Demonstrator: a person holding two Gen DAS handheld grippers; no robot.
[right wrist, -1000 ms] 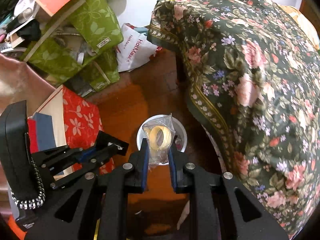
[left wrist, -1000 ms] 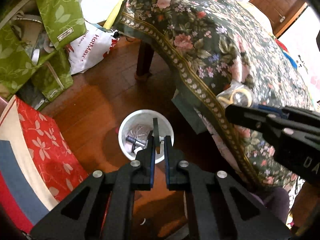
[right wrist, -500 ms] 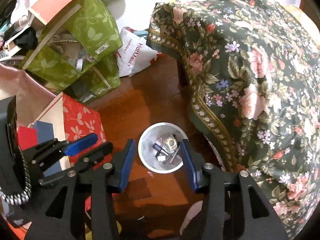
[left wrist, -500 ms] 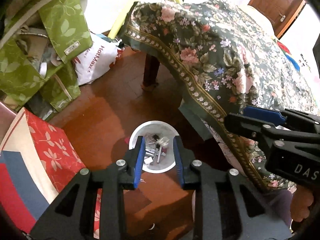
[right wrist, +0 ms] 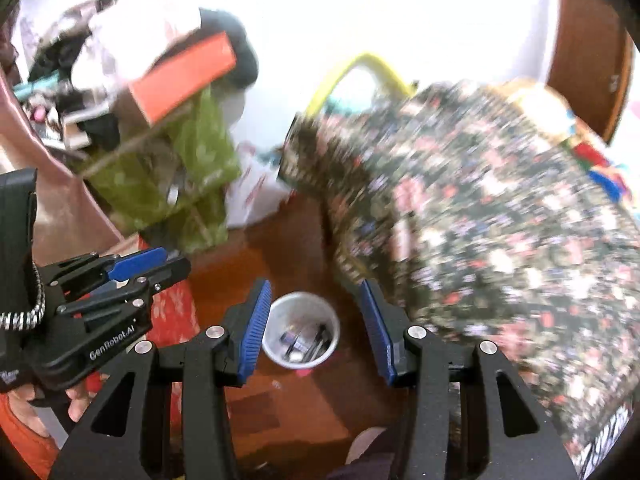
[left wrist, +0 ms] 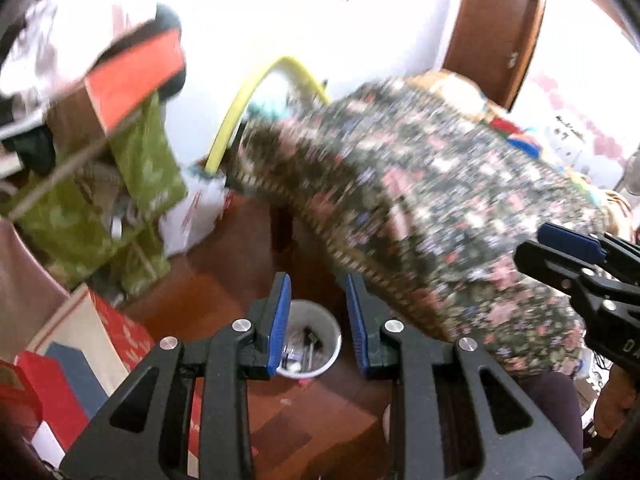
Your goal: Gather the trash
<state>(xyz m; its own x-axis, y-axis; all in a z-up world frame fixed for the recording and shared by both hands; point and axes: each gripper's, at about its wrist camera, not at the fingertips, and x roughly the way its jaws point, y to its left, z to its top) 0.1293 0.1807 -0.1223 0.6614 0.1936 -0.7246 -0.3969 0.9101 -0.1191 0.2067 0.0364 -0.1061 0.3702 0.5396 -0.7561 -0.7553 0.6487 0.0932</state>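
Note:
A small white trash bin stands on the wooden floor below both grippers, with several pieces of trash inside. It also shows in the right wrist view. My left gripper is open and empty high above the bin. My right gripper is open wide and empty, also above the bin. Each gripper shows in the other's view: the right one at the right edge, the left one at the left edge. Both views are motion-blurred.
A table under a dark floral cloth fills the right side. Green bags, a white plastic bag and an orange box pile up at the left. A red patterned bag stands near the bin. A brown door is at the back.
Both grippers let go of their trash, which dropped into the bin. They then rose and tilted up, so the bin looks smaller and the wall and door come into view.

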